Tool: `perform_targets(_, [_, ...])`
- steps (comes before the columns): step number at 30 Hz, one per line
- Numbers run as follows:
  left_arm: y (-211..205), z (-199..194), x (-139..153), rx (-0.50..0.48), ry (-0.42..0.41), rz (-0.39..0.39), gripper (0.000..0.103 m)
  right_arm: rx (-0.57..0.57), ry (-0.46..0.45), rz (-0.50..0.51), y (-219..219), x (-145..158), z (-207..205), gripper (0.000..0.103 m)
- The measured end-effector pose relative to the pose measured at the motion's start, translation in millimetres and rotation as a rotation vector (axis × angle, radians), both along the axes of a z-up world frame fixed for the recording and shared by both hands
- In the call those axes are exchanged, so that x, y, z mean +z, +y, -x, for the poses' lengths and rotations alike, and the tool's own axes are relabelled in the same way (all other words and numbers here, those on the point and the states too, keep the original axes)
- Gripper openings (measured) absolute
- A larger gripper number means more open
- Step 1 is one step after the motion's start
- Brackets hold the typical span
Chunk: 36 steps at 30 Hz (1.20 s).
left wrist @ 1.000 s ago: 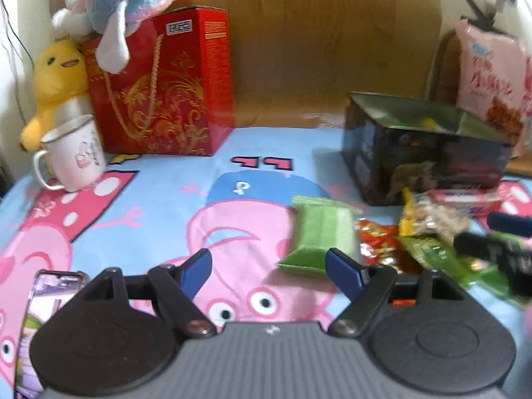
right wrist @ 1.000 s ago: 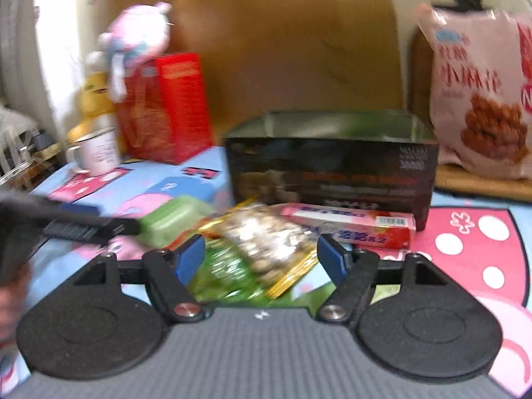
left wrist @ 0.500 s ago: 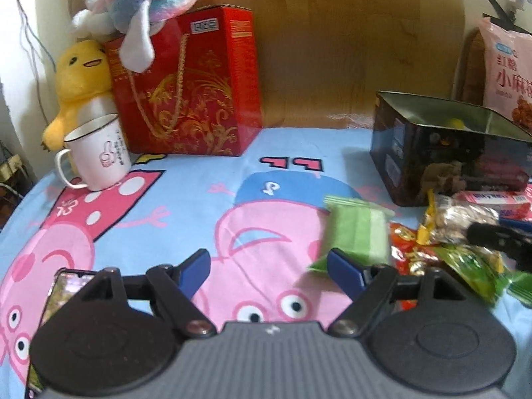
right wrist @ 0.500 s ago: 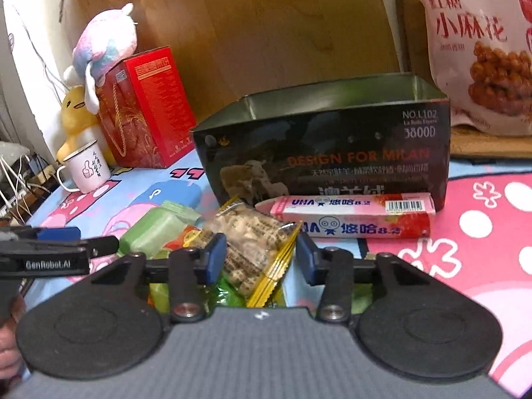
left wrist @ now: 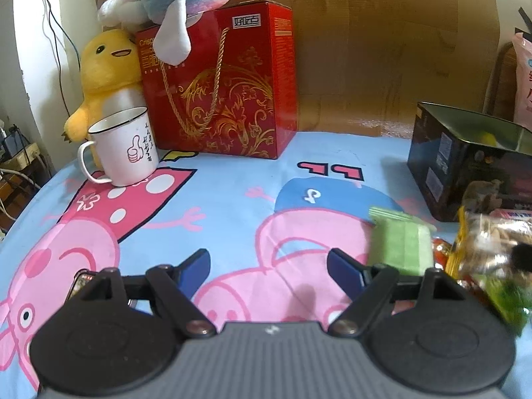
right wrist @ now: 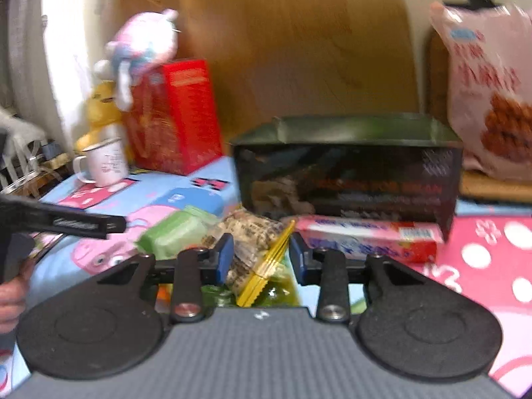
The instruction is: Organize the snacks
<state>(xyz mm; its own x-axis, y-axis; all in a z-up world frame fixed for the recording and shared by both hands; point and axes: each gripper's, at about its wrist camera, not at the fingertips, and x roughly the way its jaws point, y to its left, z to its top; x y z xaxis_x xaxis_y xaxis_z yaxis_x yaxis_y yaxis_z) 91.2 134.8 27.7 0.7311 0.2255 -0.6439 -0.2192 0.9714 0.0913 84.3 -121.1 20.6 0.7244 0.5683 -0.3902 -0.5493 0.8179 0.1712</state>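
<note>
A pile of snacks lies on the cartoon cloth before an open dark tin (right wrist: 349,173). It holds a clear nut packet with a yellow edge (right wrist: 252,239), a green packet (right wrist: 173,236), a pink candy box (right wrist: 365,239) and green and red wrappers underneath. My right gripper (right wrist: 261,256) is closing, with the nut packet between its jaws; the left pad meets it, and a gap shows at the right pad. My left gripper (left wrist: 267,266) is open over bare cloth, left of the green packet (left wrist: 399,246). It also shows in the right wrist view, left gripper (right wrist: 66,222).
A red gift box (left wrist: 226,83) with plush toys, and a white mug (left wrist: 123,149), stand at the back left. A phone (left wrist: 79,282) lies by the left jaw. A large pink snack bag (right wrist: 488,89) leans behind the tin. A wooden board backs the table.
The right jaws have narrowed around the nut packet. The left gripper has shifted left, so the snack pile now sits further right in its view.
</note>
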Motion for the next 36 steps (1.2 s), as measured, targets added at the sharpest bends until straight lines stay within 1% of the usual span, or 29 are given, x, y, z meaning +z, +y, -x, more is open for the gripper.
perform_targets(2, [1,-1,-1,0.001,0.000,0.001,0.080,0.089,-0.039,0.020,7,2,10,0.037])
perform_targets(6, [3,-1,-1,0.002,0.001,0.009,0.080,0.277,-0.032,0.068,25,0,20,0.037])
perform_targets(7, [3,0,-1,0.000,0.000,0.015,0.080,0.302,-0.027,0.091,30,-1,22,0.038])
perform_targets(8, [5,0,-1,-0.005,0.000,0.029,0.080,0.309,-0.035,0.118,34,-1,24,0.041])
perform_targets(10, [11,5,2,-0.033,-0.001,0.099,0.080,0.298,-0.049,0.132,35,-1,26,0.047])
perform_targets(11, [15,8,3,-0.054,-0.001,0.142,0.080,0.288,-0.046,0.127,33,0,26,0.054])
perform_targets(12, [19,13,4,-0.084,-0.004,0.188,0.080,0.276,-0.036,0.124,31,-1,28,0.062])
perform_targets(14, [25,25,7,-0.161,-0.012,0.269,0.080,0.274,-0.016,0.128,26,-3,34,0.067])
perform_targets(16, [29,37,7,-0.252,-0.015,0.340,0.080,0.291,-0.017,0.139,20,-4,44,0.067])
perform_targets(18, [26,46,6,-0.315,-0.005,0.384,0.080,0.305,-0.016,0.164,22,-6,52,0.067])
perform_targets(20, [19,49,4,-0.362,0.006,0.402,0.080,0.306,-0.026,0.196,27,-7,55,0.067])
perform_targets(22, [8,47,0,-0.363,0.026,0.382,0.080,0.305,-0.043,0.217,33,-7,55,0.067])
perform_targets(23, [4,45,-2,-0.352,0.040,0.379,0.079,0.302,-0.052,0.222,36,-7,54,0.066])
perform_targets(24, [1,42,-6,-0.353,0.055,0.395,0.076,0.300,-0.057,0.226,38,-7,52,0.066])
perform_targets(25, [-2,41,-10,-0.360,0.059,0.421,0.076,0.298,-0.059,0.228,41,-7,51,0.065])
perform_targets(26, [-6,42,-11,-0.357,0.047,0.416,0.075,0.295,-0.062,0.234,44,-7,50,0.063])
perform_targets(27, [-11,42,-11,-0.365,0.047,0.404,0.070,0.291,-0.069,0.244,47,-7,50,0.061])
perform_targets(28, [-15,42,-11,-0.379,0.048,0.404,0.065,0.291,-0.076,0.252,49,-7,50,0.057])
perform_targets(29, [-20,44,-11,-0.380,0.049,0.399,0.063,0.285,-0.084,0.264,50,-8,51,0.049])
perform_targets(30, [-22,45,-12,-0.380,0.050,0.390,0.061,0.267,-0.100,0.279,50,-8,52,0.037])
perform_targets(32, [-27,48,-10,-0.387,0.047,0.389,0.057,0.264,-0.106,0.286,46,-8,53,0.031])
perform_targets(34, [-29,49,-5,-0.396,0.049,0.402,0.051,0.238,-0.103,0.277,40,-7,55,0.030])
perform_targets(35, [-29,50,0,-0.405,0.041,0.402,0.049,0.228,-0.112,0.269,37,-6,57,0.027])
perform_targets(36, [-31,50,5,-0.415,0.030,0.403,0.049,0.224,-0.125,0.253,33,-2,60,0.022])
